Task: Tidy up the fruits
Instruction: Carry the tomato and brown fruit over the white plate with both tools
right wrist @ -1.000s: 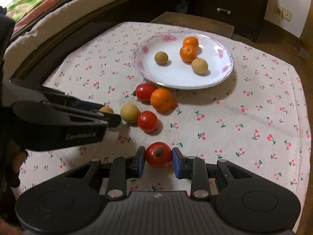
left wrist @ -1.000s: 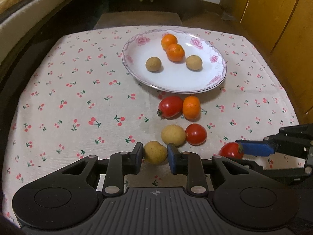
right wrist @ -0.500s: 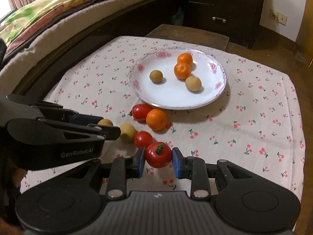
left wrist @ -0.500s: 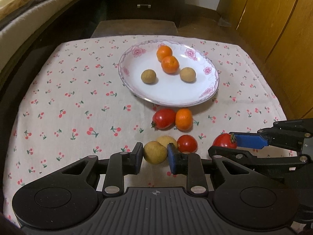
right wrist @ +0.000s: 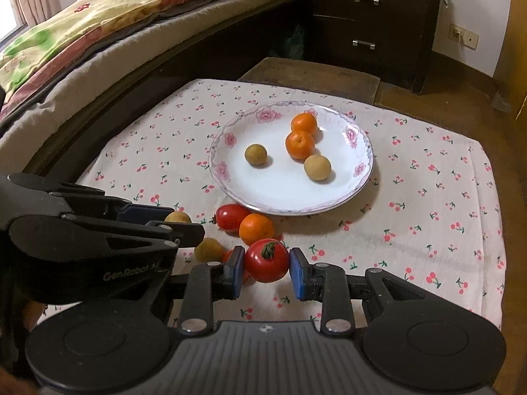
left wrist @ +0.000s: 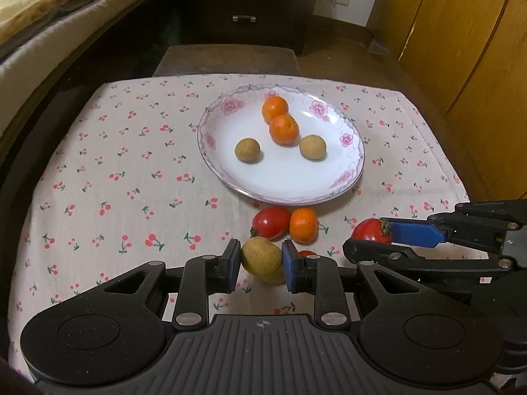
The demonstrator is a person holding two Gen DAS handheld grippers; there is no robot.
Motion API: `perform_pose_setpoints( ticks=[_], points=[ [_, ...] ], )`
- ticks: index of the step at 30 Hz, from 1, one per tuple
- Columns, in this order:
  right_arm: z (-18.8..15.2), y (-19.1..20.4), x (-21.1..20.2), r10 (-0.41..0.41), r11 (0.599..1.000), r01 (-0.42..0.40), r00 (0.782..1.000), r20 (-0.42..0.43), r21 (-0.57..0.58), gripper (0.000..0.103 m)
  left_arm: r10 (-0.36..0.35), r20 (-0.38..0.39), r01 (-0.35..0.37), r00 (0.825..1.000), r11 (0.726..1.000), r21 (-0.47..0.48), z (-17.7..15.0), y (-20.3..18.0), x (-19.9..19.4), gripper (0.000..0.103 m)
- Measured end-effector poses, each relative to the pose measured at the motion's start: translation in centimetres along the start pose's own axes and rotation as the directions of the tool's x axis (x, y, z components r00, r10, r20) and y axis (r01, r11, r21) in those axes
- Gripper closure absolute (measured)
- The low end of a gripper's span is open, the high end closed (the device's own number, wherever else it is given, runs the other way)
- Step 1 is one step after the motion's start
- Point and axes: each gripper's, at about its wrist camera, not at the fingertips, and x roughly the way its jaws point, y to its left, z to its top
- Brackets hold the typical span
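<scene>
**Both grippers clamped on fruit, lifted clear of the cloth**

Left gripper [left wrist: 260, 265] is clamped on a yellow-brown round fruit [left wrist: 262, 259], its blue pads pressing on both sides. Right gripper [right wrist: 267, 268] is clamped on a red tomato [right wrist: 266, 260], green stalk up.

Ahead of the left gripper, just past its held fruit, a second tomato [left wrist: 270, 222] and a small orange [left wrist: 303, 224] lie touching on the cherry-print tablecloth [left wrist: 115, 177]. Another yellow-brown fruit [right wrist: 209, 250] lies under and behind the left gripper's fingers, and a third tomato [left wrist: 305, 253] peeps out beside its right pad.

Further ahead of both grippers stands the flowered white plate [left wrist: 349, 177], holding two oranges [left wrist: 284, 128] that touch and two yellow-brown fruits [left wrist: 247, 150], one to each side.

Seen from the left gripper, the right gripper [left wrist: 378, 235] reaches in from the right, near it.
</scene>
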Motion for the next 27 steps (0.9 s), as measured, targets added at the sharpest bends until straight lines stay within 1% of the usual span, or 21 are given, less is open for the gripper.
perform_pose_setpoints(
  ticks=[14,27],
  points=[
    [3.0,-1.3,0.4,-0.024,1.000,0.024,0.999,0.023,0.003,0.072,0.018,0.017,-0.018,1.000,1.000,0.010,3.2,-0.3,0.5,0.070],
    [5.4,-2.9,2.2,-0.042,0.999,0.042,0.999,0.020,0.013,0.072,0.031,0.008,-0.031,0.999,0.999,0.007,5.7,-0.2,2.5,0.070]
  ],
)
